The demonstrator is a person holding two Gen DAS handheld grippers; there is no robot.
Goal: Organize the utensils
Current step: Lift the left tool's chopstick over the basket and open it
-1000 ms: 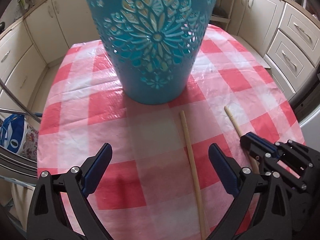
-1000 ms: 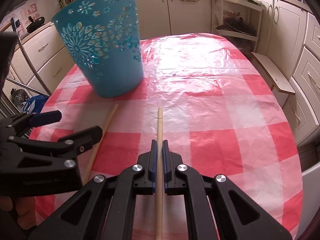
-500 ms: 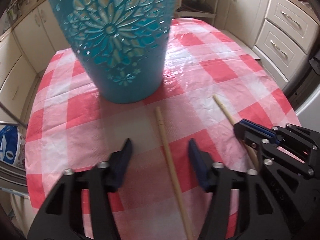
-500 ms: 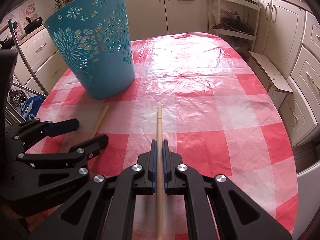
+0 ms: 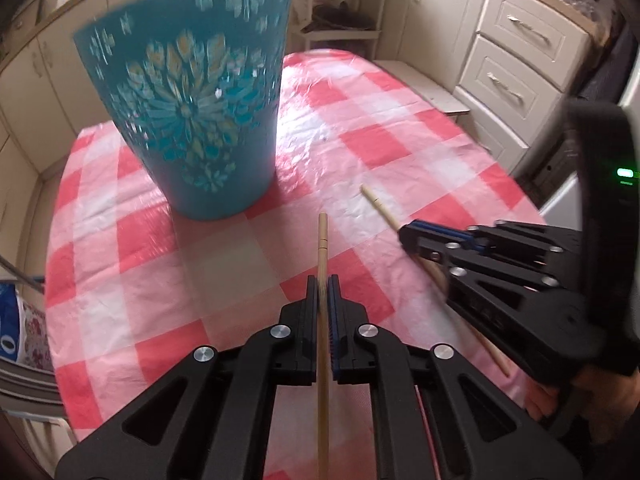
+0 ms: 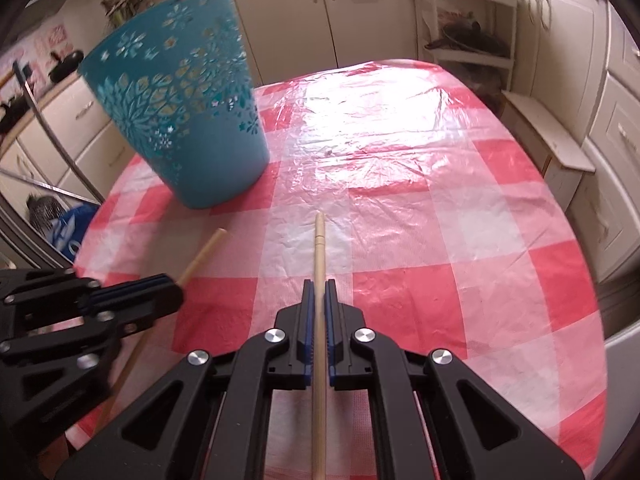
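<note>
**Both grippers clamped, side by side**

Left gripper [image 5: 322, 284]: jaws closed on a wooden stick [image 5: 322, 236], pointing forward. Right gripper [image 6: 319, 288]: jaws closed on a second wooden stick [image 6: 319, 240], level beside the left. Fingers of the person's right hand [image 5: 540, 404] wrap its handle.

Two chopsticks [image 5: 322, 240] [image 5: 378, 206], one teal basket [image 5: 192, 104], two grippers [image 5: 322, 300] [image 6: 319, 304].

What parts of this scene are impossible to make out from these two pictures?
- Inside of the blue basket: both views see only its outer wall, blurred in the left view.
- Rear ends of the left chopstick and right chopstick: cut off by the bottom edge.
- Shelf contents: too small, blurred.
- Whether the chopsticks touch the tablecloth: unclear.
</note>
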